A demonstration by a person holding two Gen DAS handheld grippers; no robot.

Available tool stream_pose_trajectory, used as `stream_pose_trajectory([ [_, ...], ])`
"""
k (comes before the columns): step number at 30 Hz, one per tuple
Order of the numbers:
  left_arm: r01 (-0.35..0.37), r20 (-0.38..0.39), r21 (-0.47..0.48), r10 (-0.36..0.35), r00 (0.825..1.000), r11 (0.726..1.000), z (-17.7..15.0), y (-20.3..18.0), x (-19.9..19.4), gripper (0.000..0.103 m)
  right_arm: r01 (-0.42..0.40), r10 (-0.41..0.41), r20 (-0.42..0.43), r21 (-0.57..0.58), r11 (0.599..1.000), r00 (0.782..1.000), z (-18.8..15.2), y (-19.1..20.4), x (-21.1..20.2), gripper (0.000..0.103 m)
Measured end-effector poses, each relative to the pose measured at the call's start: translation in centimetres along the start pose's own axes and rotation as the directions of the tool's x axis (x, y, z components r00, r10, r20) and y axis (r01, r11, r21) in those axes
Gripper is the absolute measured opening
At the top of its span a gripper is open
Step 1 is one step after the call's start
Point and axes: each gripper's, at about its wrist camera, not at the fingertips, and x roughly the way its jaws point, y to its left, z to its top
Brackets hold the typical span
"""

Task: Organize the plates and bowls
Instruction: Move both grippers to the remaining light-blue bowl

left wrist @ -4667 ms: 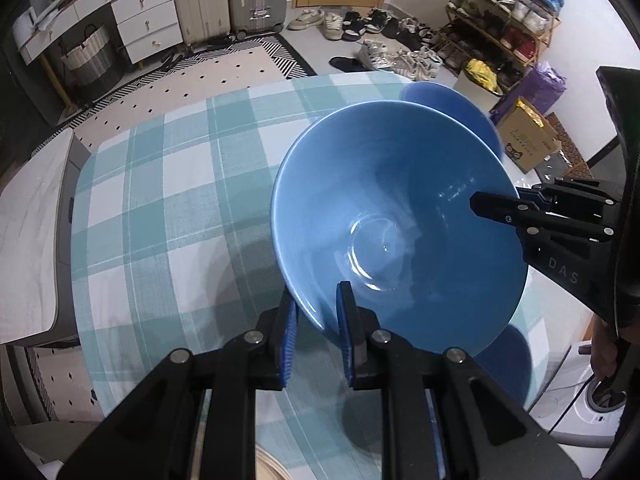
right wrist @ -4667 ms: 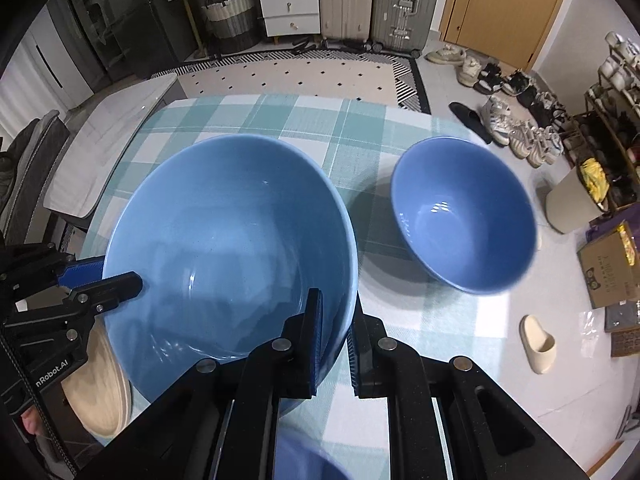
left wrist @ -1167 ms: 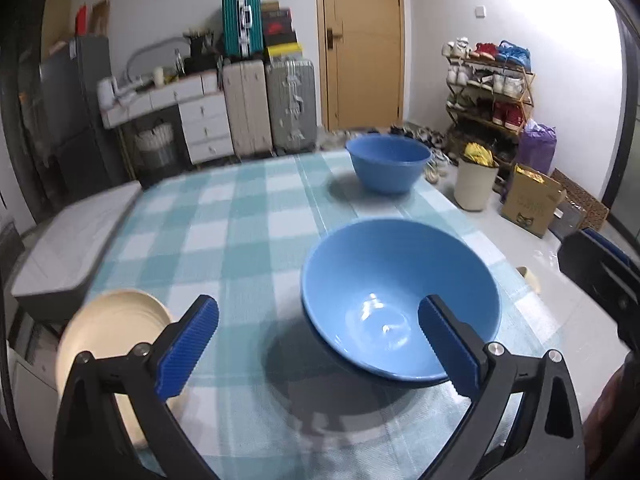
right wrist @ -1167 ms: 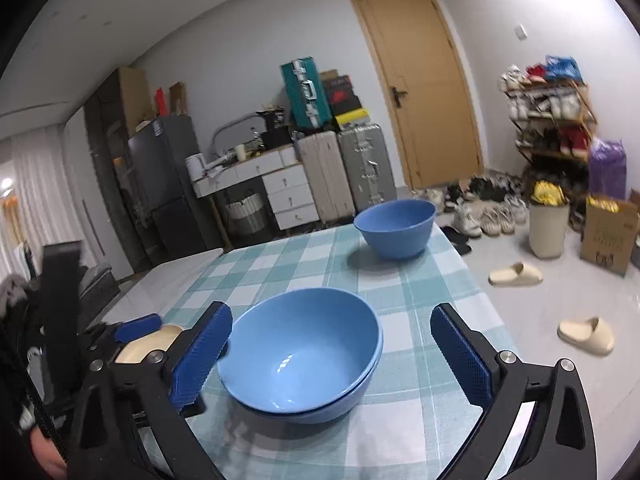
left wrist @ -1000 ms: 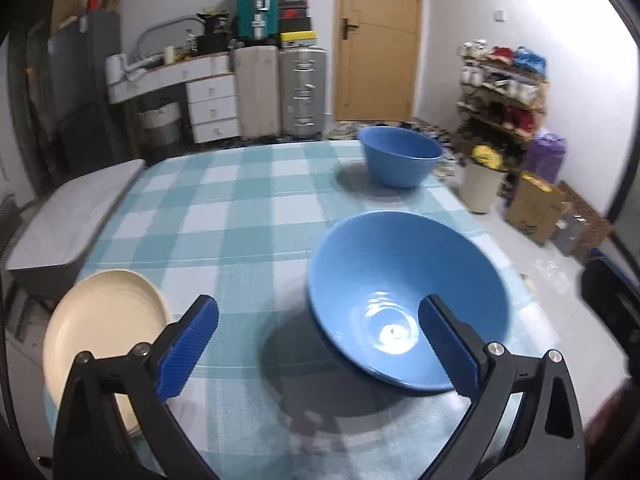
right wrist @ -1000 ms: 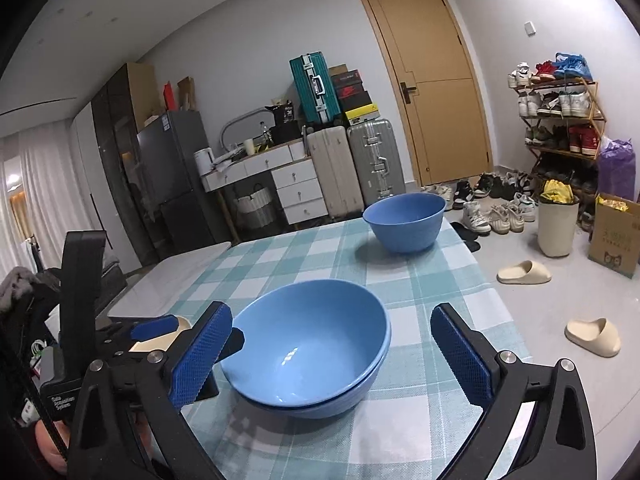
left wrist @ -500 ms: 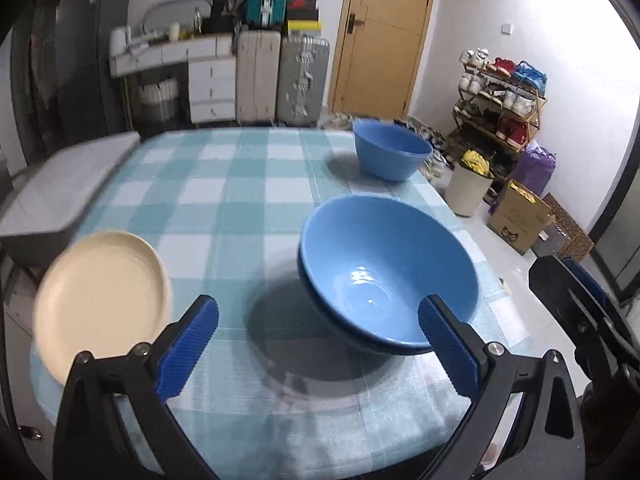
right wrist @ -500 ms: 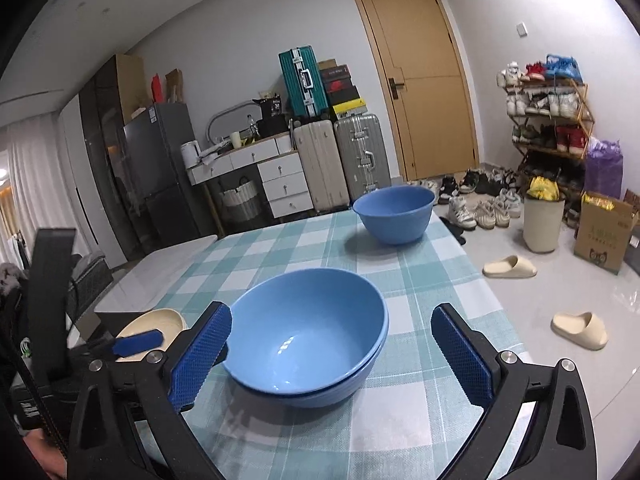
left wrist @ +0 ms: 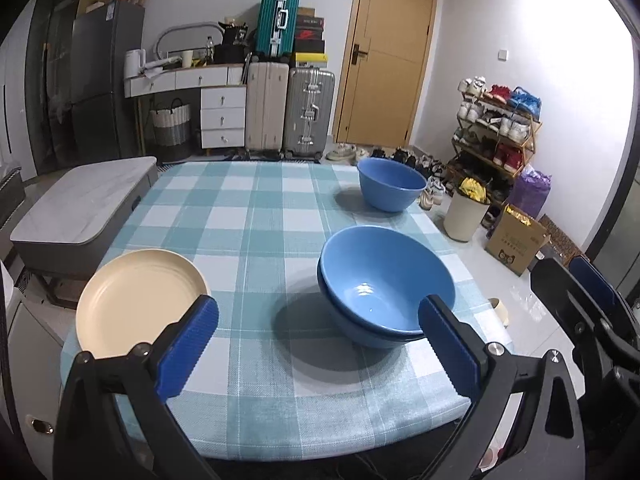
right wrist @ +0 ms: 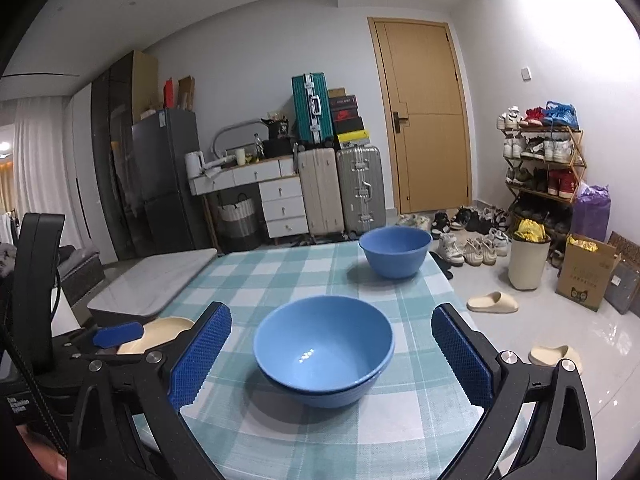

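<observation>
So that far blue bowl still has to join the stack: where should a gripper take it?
By the rim of the far blue bowl, on the side nearest the grippers, one finger inside, one outside. It stands upright and open, with thin walls and nothing around it.

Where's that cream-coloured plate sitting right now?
The cream plate lies at the table's near left corner, left of the stacked blue bowls, beside the open left gripper.

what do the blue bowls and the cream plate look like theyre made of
Stacked blue bowls: probably glazed ceramic, possibly melamine; the smooth glossy inside throws sharp white glints of the lights. The far blue bowl looks the same in colour and sheen. Cream plate: duller, satin surface with no bright glint, so matte ceramic or plastic; the pictures cannot settle which.
</observation>
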Motion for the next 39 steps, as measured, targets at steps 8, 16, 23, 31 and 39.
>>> stream_pose_trajectory([
  [8,0.015,-0.008,-0.007,-0.015,1.0,1.0,-0.5,0.2,-0.1,0.101,0.019,-0.019,-0.003,-0.069,0.997,1.0,-0.6,0.9,-1.5,0.102],
  [16,-0.003,-0.065,-0.022,0.001,0.998,1.0,-1.0,1.3,3.0,0.101,0.027,-0.028,-0.026,-0.056,0.998,0.999,-1.6,0.1,0.2,0.102],
  [23,0.038,-0.103,-0.015,-0.039,0.994,0.999,1.1,2.3,6.7,0.101,0.033,-0.031,-0.062,0.022,0.999,0.998,-2.1,-2.9,5.0,0.102],
  [31,0.117,-0.151,0.042,-0.109,0.983,0.992,9.7,1.9,11.7,0.101,-0.005,0.015,-0.081,0.128,0.992,0.997,3.1,-8.6,10.1,0.102],
  [39,0.216,-0.316,0.102,-0.174,0.933,0.971,17.9,-0.8,18.7,0.101,-0.037,0.058,-0.121,0.17,0.985,0.991,10.7,-13.9,15.4,0.102],
])
